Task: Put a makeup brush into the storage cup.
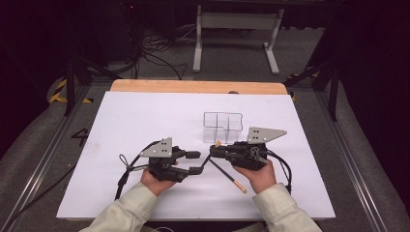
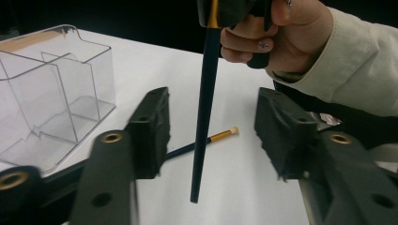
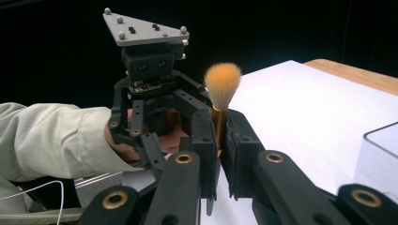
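Note:
My right gripper (image 1: pixel 214 151) (image 3: pixel 219 129) is shut on a makeup brush (image 3: pixel 222 84) at its gold ferrule. The orange bristles stand above the jaws. The brush's black handle (image 2: pixel 204 108) (image 1: pixel 204 162) hangs down between the jaws of my left gripper (image 1: pixel 196 162) (image 2: pixel 211 110). Those jaws stand apart, and neither pad touches the handle. A second brush (image 1: pixel 227 175) (image 2: pixel 220 137) with a gold ferrule and pale tip lies flat on the white table sheet, below the two grippers. Both grippers meet near the table's middle front.
A clear plastic organiser (image 1: pixel 222 126) (image 2: pixel 51 93) (image 3: pixel 380 154) with several compartments stands just behind the grippers. The white sheet (image 1: pixel 145 116) covers a wooden table. Black cables (image 1: pixel 123 169) trail from the left gripper. A metal stand (image 1: pixel 237 21) is on the floor beyond.

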Demonstrator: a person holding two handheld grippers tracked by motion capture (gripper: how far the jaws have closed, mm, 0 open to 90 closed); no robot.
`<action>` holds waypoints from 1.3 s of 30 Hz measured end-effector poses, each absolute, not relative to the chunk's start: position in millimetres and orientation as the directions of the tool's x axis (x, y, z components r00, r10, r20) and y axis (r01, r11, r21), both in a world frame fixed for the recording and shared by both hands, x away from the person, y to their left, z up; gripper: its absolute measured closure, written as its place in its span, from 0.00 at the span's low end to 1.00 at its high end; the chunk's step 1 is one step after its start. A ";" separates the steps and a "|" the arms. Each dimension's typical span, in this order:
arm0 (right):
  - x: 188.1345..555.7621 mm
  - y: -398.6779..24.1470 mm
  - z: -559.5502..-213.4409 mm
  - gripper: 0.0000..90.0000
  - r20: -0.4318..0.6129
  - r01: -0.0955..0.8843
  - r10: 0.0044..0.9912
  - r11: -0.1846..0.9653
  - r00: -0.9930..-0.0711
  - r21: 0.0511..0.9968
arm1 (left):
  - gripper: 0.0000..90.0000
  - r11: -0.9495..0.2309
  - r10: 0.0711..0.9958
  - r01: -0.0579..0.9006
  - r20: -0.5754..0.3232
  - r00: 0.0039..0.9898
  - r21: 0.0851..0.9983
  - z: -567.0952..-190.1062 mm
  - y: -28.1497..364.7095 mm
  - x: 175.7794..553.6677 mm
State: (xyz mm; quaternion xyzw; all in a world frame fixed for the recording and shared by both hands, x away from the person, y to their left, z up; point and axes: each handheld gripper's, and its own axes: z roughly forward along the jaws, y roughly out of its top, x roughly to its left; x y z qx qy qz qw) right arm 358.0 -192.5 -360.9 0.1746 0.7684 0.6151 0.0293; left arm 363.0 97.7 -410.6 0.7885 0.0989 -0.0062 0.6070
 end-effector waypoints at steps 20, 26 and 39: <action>371.3 -202.2 -319.7 0.93 0.086 0.189 0.373 0.248 -0.924 0.950 | 0.14 -0.233 0.278 0.229 -0.161 0.947 0.945 -412.8 117.6 363.0; 377.8 -205.3 -307.0 0.93 0.069 0.188 0.402 0.265 -0.913 0.946 | 0.08 -0.237 0.315 0.228 -0.147 0.938 0.944 -414.4 124.1 364.0; 396.6 -210.6 -284.7 0.93 0.057 0.202 0.455 0.278 -0.888 0.939 | 0.03 -0.247 0.352 0.227 -0.131 0.927 0.942 -415.7 128.3 365.3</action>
